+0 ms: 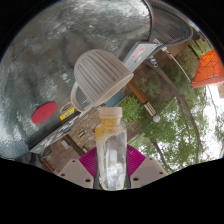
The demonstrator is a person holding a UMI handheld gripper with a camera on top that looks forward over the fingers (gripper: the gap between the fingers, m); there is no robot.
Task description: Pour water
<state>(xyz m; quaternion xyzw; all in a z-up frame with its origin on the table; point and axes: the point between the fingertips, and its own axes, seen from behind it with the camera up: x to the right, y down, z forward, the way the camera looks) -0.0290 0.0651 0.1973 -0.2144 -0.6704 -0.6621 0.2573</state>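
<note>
Gripper [112, 172] clamps a clear bottle [111, 150] between both pink pads, its long axis running straight ahead, neck pointing forward toward the grey ribbed cup [100, 77] just beyond it.

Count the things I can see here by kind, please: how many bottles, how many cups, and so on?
Clear bottles: 1, held between the tool's fingers
Grey ribbed cups: 1, tipped just beyond the bottle
Red items on the grey surface: 1, too unclear to name
Total: 3
</note>
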